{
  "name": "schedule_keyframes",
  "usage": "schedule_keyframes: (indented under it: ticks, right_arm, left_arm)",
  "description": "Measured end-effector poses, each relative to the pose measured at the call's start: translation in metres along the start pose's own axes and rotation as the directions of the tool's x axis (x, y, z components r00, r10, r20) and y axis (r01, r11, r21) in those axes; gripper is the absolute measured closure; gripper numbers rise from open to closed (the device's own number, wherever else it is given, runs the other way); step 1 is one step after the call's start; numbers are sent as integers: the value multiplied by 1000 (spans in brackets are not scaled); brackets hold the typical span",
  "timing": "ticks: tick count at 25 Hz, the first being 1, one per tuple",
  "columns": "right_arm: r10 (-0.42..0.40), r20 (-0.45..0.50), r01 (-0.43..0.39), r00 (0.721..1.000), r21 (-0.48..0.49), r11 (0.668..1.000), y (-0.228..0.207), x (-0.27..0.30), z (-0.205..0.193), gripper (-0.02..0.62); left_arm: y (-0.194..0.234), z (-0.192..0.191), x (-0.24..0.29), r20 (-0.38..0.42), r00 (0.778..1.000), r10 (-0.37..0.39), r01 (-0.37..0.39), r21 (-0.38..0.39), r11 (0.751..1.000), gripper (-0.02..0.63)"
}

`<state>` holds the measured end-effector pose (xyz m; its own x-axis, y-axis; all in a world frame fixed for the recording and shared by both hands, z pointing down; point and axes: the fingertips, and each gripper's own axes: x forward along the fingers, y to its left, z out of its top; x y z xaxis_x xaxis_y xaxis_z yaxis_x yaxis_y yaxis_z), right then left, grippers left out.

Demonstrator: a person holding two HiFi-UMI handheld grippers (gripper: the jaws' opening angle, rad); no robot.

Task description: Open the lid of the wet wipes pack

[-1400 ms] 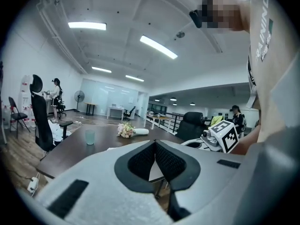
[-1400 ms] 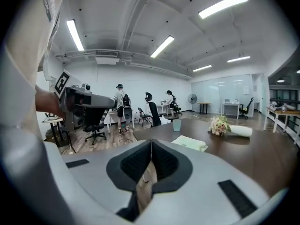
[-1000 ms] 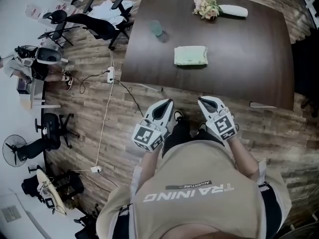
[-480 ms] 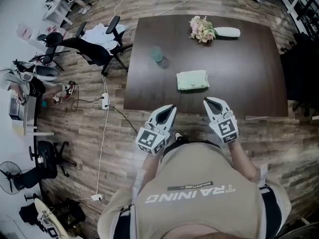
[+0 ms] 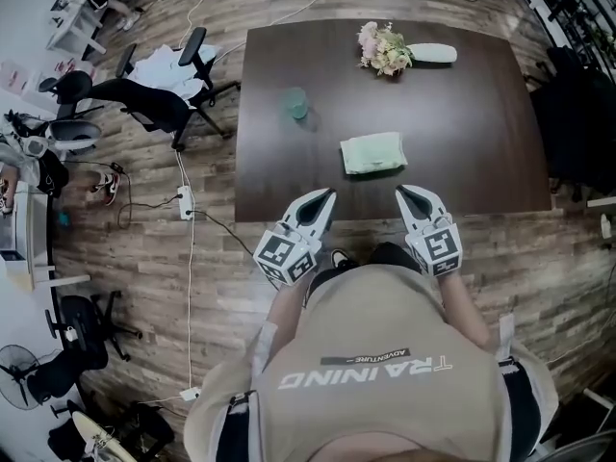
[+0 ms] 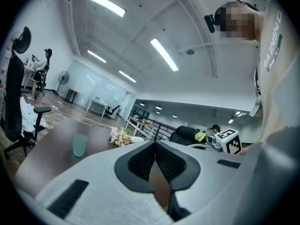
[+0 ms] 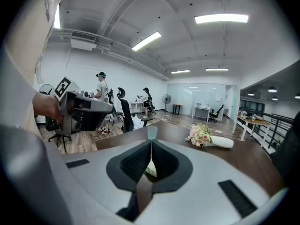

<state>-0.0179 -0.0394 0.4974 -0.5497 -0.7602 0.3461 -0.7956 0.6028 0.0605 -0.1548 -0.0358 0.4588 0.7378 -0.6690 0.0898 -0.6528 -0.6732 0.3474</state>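
Note:
The pale green wet wipes pack [image 5: 372, 153] lies flat on the dark wooden table [image 5: 481, 133], near its front edge, lid down. My left gripper [image 5: 325, 196] hovers at the table's near edge, to the pack's lower left, jaws shut on nothing. At the pack's lower right my right gripper [image 5: 406, 192] is likewise shut and empty. A sliver of the pack [image 7: 151, 168] shows through the gap behind the right gripper [image 7: 151, 142] tips. The left gripper [image 6: 153, 142] view does not show the pack.
A green cup [image 5: 295, 103] stands at the table's left. A bouquet [image 5: 383, 48] in a lying white vase [image 5: 430, 54] is at the far edge. Office chairs [image 5: 154, 104] and a floor cable [image 5: 188, 258] are left of the table.
The person has stepped closer to the table. Both grippers, a little short of it before, now reach its near edge on either side of the pack.

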Motion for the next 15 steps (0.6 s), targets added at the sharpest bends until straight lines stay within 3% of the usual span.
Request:
schedule_keyframes:
  ticks: [3, 7, 11, 15]
  right_arm:
    - [-15, -12, 14, 1000, -21, 1000, -8, 9, 7, 581]
    - [-24, -27, 22, 999, -56, 998, -29, 24, 7, 581]
    - [-9, -82, 6, 997, -34, 999, -44, 39, -24, 581]
    - [24, -67, -25, 997, -9, 1000, -64, 70, -24, 580]
  left_arm:
    - [6, 13, 17, 11, 1000, -26, 26, 10, 1000, 597]
    - [10, 16, 50, -37, 997, -74, 75, 45, 996, 597]
    - [13, 10, 77, -68, 993, -93, 91, -23, 996, 597]
    - [26, 4, 102, -143, 987, -77, 78, 1, 997, 597]
